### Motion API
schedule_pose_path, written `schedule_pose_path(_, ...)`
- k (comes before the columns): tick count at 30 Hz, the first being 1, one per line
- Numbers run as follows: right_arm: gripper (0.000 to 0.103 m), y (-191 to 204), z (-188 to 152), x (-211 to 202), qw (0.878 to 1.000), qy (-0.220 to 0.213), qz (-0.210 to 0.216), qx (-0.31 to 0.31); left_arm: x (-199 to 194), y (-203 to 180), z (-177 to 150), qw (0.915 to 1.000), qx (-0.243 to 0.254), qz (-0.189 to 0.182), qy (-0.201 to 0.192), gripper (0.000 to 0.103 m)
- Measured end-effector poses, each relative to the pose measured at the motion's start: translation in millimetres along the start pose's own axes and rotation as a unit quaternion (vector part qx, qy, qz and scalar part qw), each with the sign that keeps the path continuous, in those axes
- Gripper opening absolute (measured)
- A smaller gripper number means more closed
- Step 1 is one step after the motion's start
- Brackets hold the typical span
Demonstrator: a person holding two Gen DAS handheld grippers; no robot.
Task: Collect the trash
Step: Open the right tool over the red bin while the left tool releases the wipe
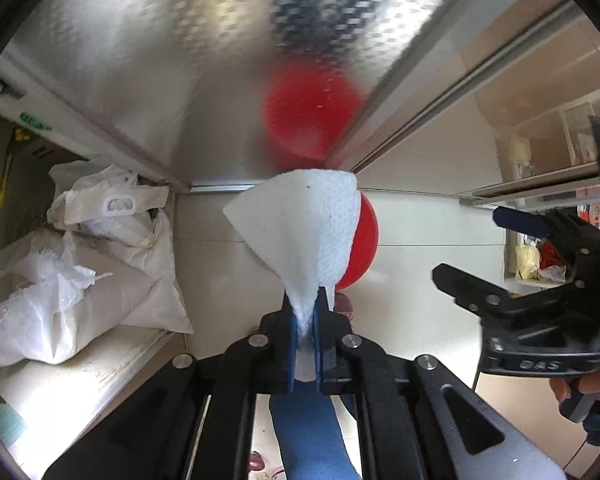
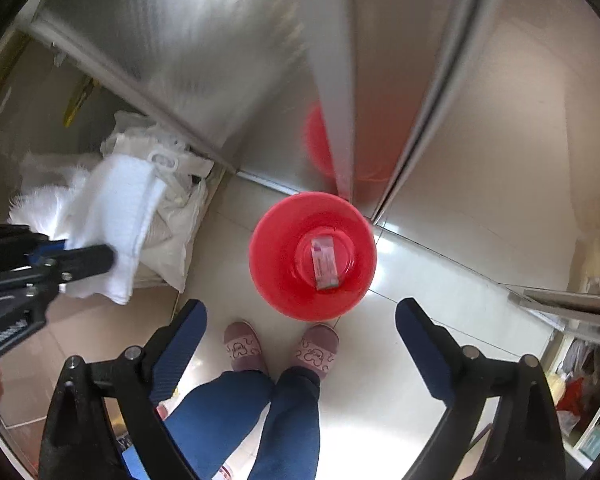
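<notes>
The paper towel (image 1: pixel 300 232) is pinched in the left tool (image 1: pixel 306 320), whose blue pads are pressed tight together on its bunched end, so the white sheet fans out beyond the fingertips. It hangs over the red bin (image 2: pixel 313 256), which stands on the pale tiled floor (image 2: pixel 440 280) right against the foot of a metal cabinet (image 1: pixel 172 60). From the left tool's own view the towel hides most of the bin, and only a red edge shows on the towel's right. A blurred red reflection shows on the cabinet's shiny front.

The right tool (image 2: pixel 300 344) stands wide, with nothing between its two blue-padded fingers (image 2: pixel 180 344). It points down at the floor, with the bin just beyond its tips. Inside the bin, on the bottom, lies a small pink and white wrapper (image 2: pixel 325 264).

The person stands close to the bin, in blue trousers (image 2: pixel 240 420) and pink slippers (image 2: pixel 244 348), the toes just near of the bin's rim. A hand (image 1: pixel 588 388) grips the right tool's handle at the far right of the left view.

To the left, white plastic sacks (image 1: pixel 80 272) are heaped against the cabinet's side on a low ledge. At the far right edge, open shelves (image 2: pixel 580 392) hold some blurred yellow and red items that I cannot make out.
</notes>
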State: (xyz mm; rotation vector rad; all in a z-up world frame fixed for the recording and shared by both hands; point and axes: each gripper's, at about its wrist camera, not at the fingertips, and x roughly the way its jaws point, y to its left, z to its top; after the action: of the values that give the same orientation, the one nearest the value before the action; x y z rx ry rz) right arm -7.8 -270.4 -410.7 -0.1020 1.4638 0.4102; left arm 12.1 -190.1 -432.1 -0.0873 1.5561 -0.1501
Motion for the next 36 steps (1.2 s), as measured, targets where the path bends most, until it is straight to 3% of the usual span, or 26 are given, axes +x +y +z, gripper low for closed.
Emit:
schedule_pose_path(4, 0.095, 3.4, 2.0, -1.0, 0.999, -0.010, -0.049, -0.004, 12.1, -9.6, 7.8, 0.9999, 0.008, -0.003, 0.008, 0.006)
schedule_pose_path(10, 0.096, -15.4, -1.5, 1.6, 0.999, -0.021, -0.042, 0.020, 34.4, -21.8, 15.7, 0.9996, 0.025, 0.001, 0.015, 0.006)
schedule_pose_path(15, 0.096, -14.9, -4.5, 10.2, 0.998, -0.022, -0.064, 0.015, 44.5, -35.9, 20.1, 0.9991, 0.040, 0.004, 0.011, 0.007)
schedule_pose_path(21, 0.096, -24.0, -8.4, 8.3, 0.998, -0.028, -0.050, 0.030, 59.2, -42.2, 28.0, 0.9988, 0.044, 0.000, 0.021, 0.038)
schedule_pose_path(24, 0.096, -26.0, -9.1, 5.0, 0.997, -0.032, -0.056, 0.031, 62.9, -46.2, 31.1, 0.9984, 0.048, -0.013, 0.028, 0.043)
schedule_pose_path(29, 0.096, -29.9, -10.8, 5.0, 0.998, -0.030, -0.052, 0.036, 62.8, -49.7, 33.9, 0.9990, 0.040, -0.004, 0.021, 0.043)
schedule_pose_path(31, 0.096, -31.8, -10.9, 4.1, 0.998, -0.031, -0.051, 0.038, 59.3, -47.5, 32.7, 0.9993, 0.033, -0.005, 0.015, 0.055)
schedule_pose_path(33, 0.095, -32.0, -10.4, 2.7, 0.998, -0.032, -0.049, 0.038, 54.7, -45.0, 30.6, 0.9995, 0.029, -0.008, 0.009, 0.074)
schedule_pose_path(36, 0.095, -30.4, -9.2, -1.0, 0.998, -0.037, -0.047, 0.036, 48.0, -40.6, 28.3, 0.9995, 0.026, -0.017, 0.005, 0.077)
